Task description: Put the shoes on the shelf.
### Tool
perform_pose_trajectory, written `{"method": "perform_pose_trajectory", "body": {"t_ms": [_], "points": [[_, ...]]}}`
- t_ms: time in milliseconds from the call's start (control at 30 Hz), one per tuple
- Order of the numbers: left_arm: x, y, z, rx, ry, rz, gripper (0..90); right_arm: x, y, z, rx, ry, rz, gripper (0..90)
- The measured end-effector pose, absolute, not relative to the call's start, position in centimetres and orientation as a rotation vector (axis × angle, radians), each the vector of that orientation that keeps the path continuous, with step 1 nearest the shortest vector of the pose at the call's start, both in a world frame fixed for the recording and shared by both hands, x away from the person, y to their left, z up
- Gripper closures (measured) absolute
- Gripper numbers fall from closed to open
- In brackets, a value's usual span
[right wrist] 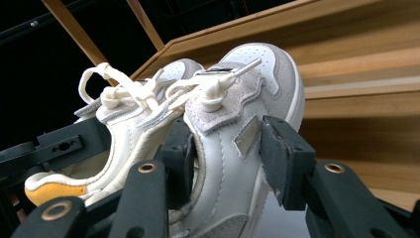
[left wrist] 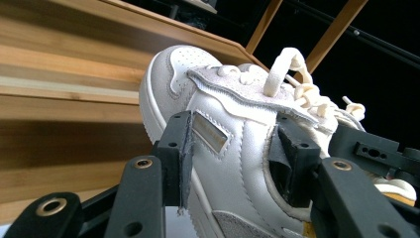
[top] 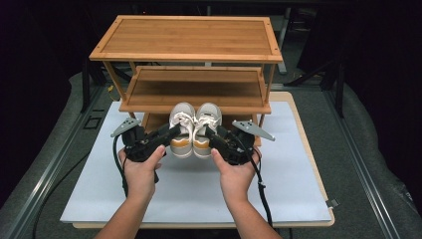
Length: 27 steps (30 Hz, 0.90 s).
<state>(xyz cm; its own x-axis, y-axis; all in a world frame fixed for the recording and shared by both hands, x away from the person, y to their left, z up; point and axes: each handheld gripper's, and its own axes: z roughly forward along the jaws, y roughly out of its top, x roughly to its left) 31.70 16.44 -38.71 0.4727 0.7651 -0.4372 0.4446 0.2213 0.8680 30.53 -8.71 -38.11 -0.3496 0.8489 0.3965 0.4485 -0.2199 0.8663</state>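
Observation:
Two white sneakers with orange heels are held side by side, toes toward a bamboo shoe rack [top: 189, 37]. My left gripper [top: 171, 133] is shut on the left sneaker [top: 181, 127]. In the left gripper view my left gripper [left wrist: 236, 136] clamps the side wall of that sneaker [left wrist: 183, 69], one jaw outside and one inside the opening. My right gripper [top: 211, 134] is shut on the right sneaker [top: 206, 124]. In the right gripper view my right gripper [right wrist: 230, 148] pinches that shoe's [right wrist: 257, 64] side the same way, with the other sneaker [right wrist: 124, 129] beside it.
The rack has three slatted shelves; the middle shelf [top: 194, 89] lies just beyond the toes. A white mat [top: 189, 189] covers the board under my hands. Dark floor and metal rails [top: 59, 159] flank the table.

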Motion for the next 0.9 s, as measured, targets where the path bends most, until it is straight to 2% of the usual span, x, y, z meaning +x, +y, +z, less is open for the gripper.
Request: {"method": "perform_pose_trajectory", "body": {"t_ms": [900], "points": [[37.4, 16.7, -36.3, 1.405, 1.164, 0.317, 55.6, 36.4, -8.3, -35.7, 1.519, 1.716, 1.594, 57.9]]}}
